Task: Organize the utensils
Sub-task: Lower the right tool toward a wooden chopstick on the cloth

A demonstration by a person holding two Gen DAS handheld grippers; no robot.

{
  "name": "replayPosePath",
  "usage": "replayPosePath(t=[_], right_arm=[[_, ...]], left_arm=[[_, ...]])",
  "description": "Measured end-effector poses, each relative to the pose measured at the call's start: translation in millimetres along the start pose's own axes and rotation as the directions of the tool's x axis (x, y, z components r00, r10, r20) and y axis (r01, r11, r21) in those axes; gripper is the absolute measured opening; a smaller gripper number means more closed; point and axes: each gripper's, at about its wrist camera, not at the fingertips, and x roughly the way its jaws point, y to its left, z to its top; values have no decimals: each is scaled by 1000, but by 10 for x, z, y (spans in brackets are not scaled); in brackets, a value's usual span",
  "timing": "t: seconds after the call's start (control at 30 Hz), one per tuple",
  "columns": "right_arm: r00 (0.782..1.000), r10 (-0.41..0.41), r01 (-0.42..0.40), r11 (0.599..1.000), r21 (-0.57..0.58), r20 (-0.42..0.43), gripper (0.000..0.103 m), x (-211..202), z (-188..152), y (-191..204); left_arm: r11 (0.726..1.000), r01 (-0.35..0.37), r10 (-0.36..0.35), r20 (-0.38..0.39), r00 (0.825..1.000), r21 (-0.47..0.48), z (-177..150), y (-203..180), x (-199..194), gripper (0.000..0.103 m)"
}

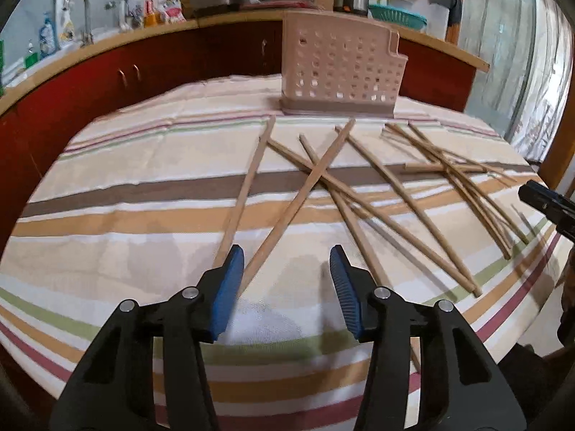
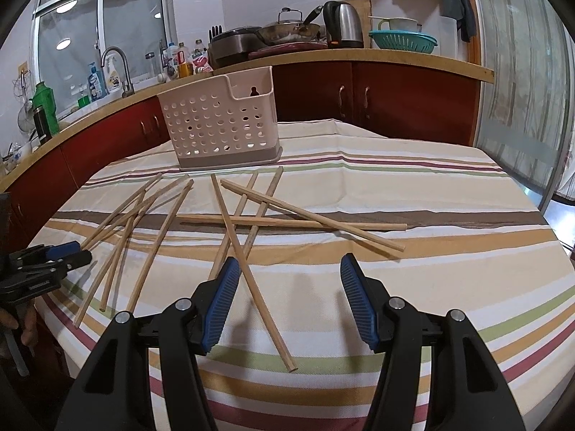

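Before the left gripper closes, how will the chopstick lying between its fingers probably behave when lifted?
The chopstick looks like thin, straight wood, so probably stiff and light. It is long and the left gripper stands near one end, so it may tilt or swing downward. It crosses other chopsticks in the pile, so lifting could drag or roll them on the striped tablecloth.

A home kitchen: a wooden counter (image 2: 359, 58) over red cabinets (image 2: 395, 97) carries a sink faucet (image 2: 116, 66), an electric kettle (image 2: 343, 25), a wok (image 2: 289, 32), a teal colander (image 2: 402, 41) and bottles (image 2: 185, 61), with a window (image 2: 100, 28) behind.
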Motion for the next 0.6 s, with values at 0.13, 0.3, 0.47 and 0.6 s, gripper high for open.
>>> replayPosePath(t=[0.13, 0.3, 0.47, 0.6], right_arm=[[1000, 4, -4, 1000, 9, -2, 58, -12, 5, 6], [1000, 0, 0, 1000, 14, 3, 58, -23, 14, -6], [1000, 3, -3, 1000, 20, -3, 58, -14, 7, 3], [1000, 4, -4, 1000, 21, -3, 58, -18, 2, 9]], left_arm=[[1000, 18, -18, -18, 1000, 12, 29, 54, 65, 52], [1000, 25, -25, -27, 999, 18, -39, 23, 5, 52], [999, 31, -31, -28, 999, 17, -133, 0, -92, 43], [997, 61, -62, -7, 998, -49, -146, 107, -108, 37]])
